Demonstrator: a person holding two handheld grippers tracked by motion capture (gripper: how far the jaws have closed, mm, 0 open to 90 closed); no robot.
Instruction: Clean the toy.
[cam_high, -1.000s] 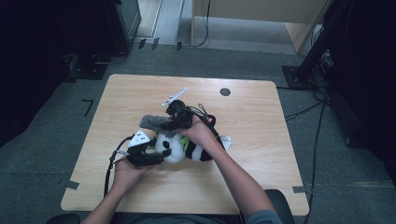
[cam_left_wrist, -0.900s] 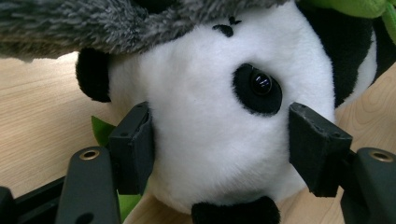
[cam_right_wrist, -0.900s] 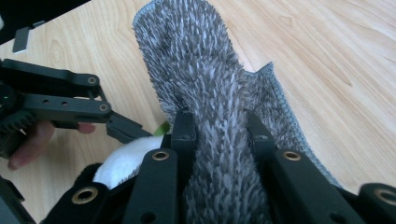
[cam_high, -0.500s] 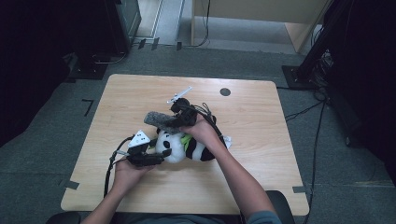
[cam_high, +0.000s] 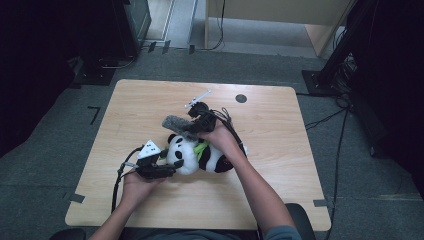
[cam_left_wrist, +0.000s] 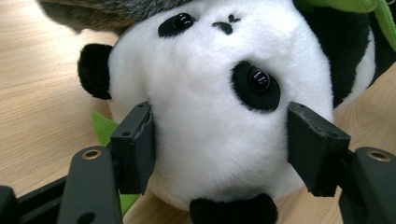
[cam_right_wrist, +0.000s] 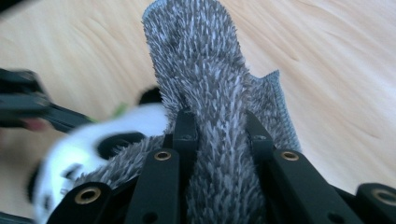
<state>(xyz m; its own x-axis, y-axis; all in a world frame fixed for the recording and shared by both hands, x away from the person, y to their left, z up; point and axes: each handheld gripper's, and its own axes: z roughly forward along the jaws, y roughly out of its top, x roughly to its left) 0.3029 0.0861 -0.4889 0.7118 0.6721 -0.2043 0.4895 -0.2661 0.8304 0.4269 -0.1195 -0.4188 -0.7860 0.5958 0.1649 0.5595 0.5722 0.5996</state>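
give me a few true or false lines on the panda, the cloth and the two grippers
1. The left gripper has its jaws on either side of the panda head. True.
2. The right gripper is open and holds nothing. False: it is shut on the grey cloth.
3. The panda stands upright on the table. False: it lies on its side.
4. The cloth is shaggy and grey. True.
5. The cloth lies flat at the far table edge. False: it is held up next to the panda's head.
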